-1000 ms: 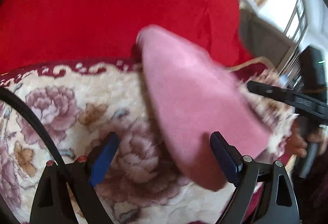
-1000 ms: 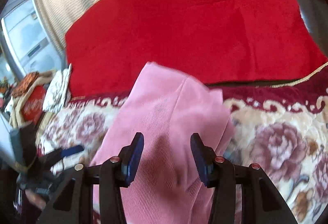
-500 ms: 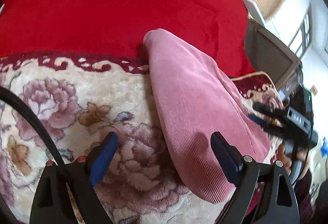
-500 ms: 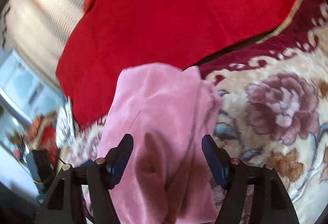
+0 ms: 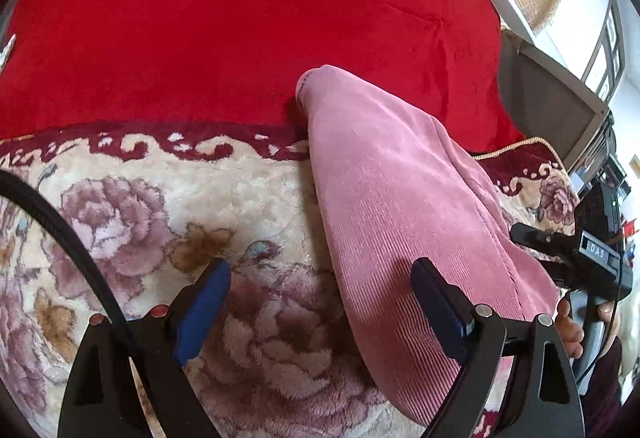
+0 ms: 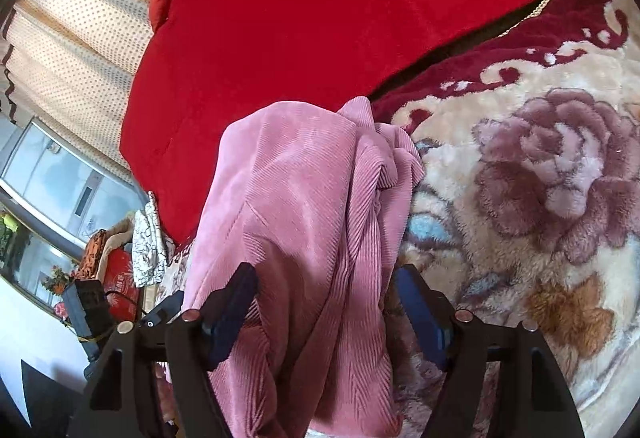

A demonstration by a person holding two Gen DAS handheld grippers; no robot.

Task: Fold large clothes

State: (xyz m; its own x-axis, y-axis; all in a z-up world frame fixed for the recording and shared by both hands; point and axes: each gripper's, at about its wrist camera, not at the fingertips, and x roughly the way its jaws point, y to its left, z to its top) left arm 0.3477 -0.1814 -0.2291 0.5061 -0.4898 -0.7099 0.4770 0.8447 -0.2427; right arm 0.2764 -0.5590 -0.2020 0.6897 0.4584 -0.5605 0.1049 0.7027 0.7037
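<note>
A pink corduroy garment (image 5: 400, 197) lies folded in a long strip on a floral blanket (image 5: 140, 205), its far end reaching the red cover. My left gripper (image 5: 320, 302) is open, blue pads wide apart, hovering over the garment's left edge and holding nothing. My right gripper (image 6: 326, 302) is open and straddles the bunched near end of the garment (image 6: 304, 205) without clamping it. The right gripper also shows in the left wrist view (image 5: 576, 254), at the garment's right side.
A red velvet cover (image 5: 240, 17) spreads beyond the blanket. Dotted curtains (image 6: 68, 37) and a window are at the back. A pile of clothes and a red bag (image 6: 120, 266) sit at the left. A grey cabinet (image 5: 552, 105) stands on the right.
The garment has settled flat on the blanket. My right gripper's jaws opened wider and tilted over the near end. My left gripper drew slightly closer, still open.
</note>
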